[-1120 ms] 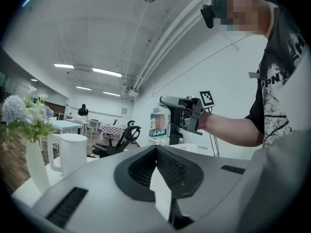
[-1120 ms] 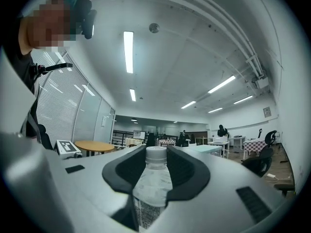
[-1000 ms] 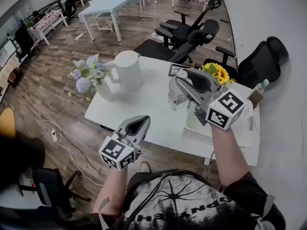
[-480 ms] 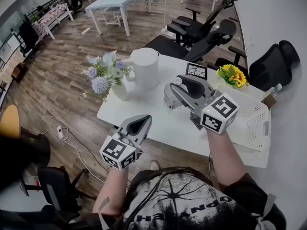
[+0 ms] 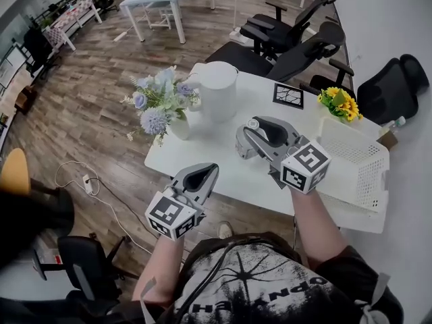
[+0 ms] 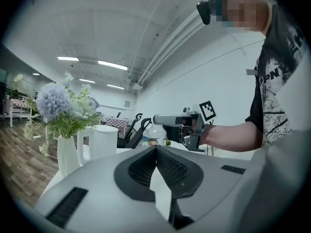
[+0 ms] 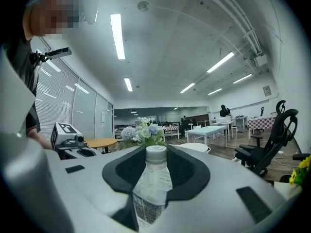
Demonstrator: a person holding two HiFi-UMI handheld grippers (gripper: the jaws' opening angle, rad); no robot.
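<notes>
A white table (image 5: 219, 155) fills the middle of the room, seen from above, with dark office chairs (image 5: 287, 42) drawn up on its far side over a wooden floor. A white slatted basket (image 5: 356, 162) sits at the table's right end, and a white jug (image 5: 217, 90) stands near the far left corner, just beside a white vase of blue and lilac flowers (image 5: 160, 106) at the left edge. The right gripper (image 5: 260, 128) is clamped on a clear water bottle (image 7: 154, 178). Its jaws press both sides of the body below the white cap, and the bottle stands upright over the table's middle, between the jug and the basket; whether its base touches the tabletop cannot be told. The left gripper (image 5: 206, 174) is held at the table's near edge, well apart from the bottle, its jaws pressed together with nothing between them. A small bunch of sunflowers (image 5: 339, 102) rests by the basket's far end, near a black-and-white marker card (image 5: 288, 94) lying flat on the table.
</notes>
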